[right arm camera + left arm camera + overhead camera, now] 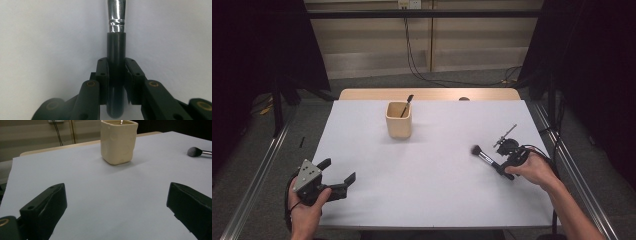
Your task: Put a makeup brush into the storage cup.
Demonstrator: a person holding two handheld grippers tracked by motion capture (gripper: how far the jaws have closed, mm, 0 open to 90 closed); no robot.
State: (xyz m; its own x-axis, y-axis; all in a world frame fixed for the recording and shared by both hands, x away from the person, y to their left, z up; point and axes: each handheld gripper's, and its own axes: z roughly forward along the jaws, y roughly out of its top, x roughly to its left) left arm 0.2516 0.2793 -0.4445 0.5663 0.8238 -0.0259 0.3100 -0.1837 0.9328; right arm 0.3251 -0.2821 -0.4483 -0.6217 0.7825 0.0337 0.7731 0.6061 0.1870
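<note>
Your right gripper point(507, 161) sits at about four o'clock on the white table point(427, 195), and its jaws are clamped on the dark handle of the makeup brush point(484, 156). In the right gripper view the two pads press against that handle point(116, 62) from either side, with the silver ferrule running out ahead of them. The brush lies low over the table, its fluffy head pointing toward ten o'clock from your hand; whether it is off the surface or resting on it I cannot tell.

Your left gripper point(338, 172) waits at about seven o'clock near the front edge, jaws spread wide with nothing between them; in the left gripper view there is only bare table between them point(115, 202).

The cream cup point(399, 120) stands upright at roughly twelve o'clock, a little left of centre, well apart from both hands. One thin brush point(406, 106) already leans inside it, tip poking over the rim.

As I judge it, you are about halfway: one brush is in the cup and the second is gripped, not yet carried. What remains is to lift it, bring it toward eleven o'clock over the cup, tip it handle-down or head-up as you prefer, and let it go inside without knocking the cup
</note>
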